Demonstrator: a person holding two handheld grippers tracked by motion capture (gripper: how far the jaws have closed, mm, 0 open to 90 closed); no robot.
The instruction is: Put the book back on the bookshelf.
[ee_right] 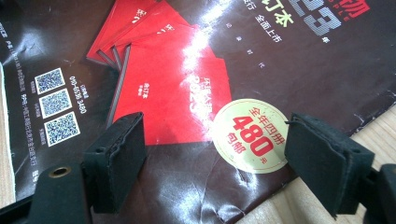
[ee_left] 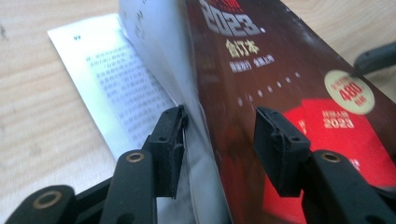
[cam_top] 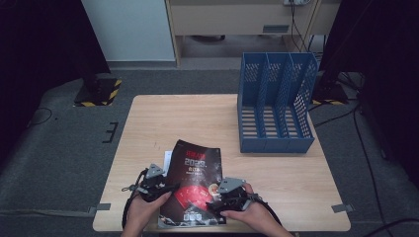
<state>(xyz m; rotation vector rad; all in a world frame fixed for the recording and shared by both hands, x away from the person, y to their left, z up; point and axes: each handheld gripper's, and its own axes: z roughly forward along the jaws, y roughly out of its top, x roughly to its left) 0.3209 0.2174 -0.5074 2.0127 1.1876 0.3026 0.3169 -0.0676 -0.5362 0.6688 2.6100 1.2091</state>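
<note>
A dark magazine (cam_top: 197,168) with a red graphic and "2023" on its cover lies at the table's front middle. My left gripper (cam_top: 169,186) is at its left edge. In the left gripper view this gripper (ee_left: 219,140) is open, and the raised cover edge of the magazine (ee_left: 261,70) stands between the jaws above a white printed page (ee_left: 116,93). My right gripper (cam_top: 213,200) is at the lower right corner. It is open (ee_right: 215,158) over the magazine's cover (ee_right: 163,93), beside a round yellow "480" sticker (ee_right: 250,135).
A blue three-slot file rack (cam_top: 275,101) stands at the table's back right. Bare wooden table (cam_top: 173,118) lies behind the magazine. A person's hands hold both grippers at the front edge. Grey carpet surrounds the table.
</note>
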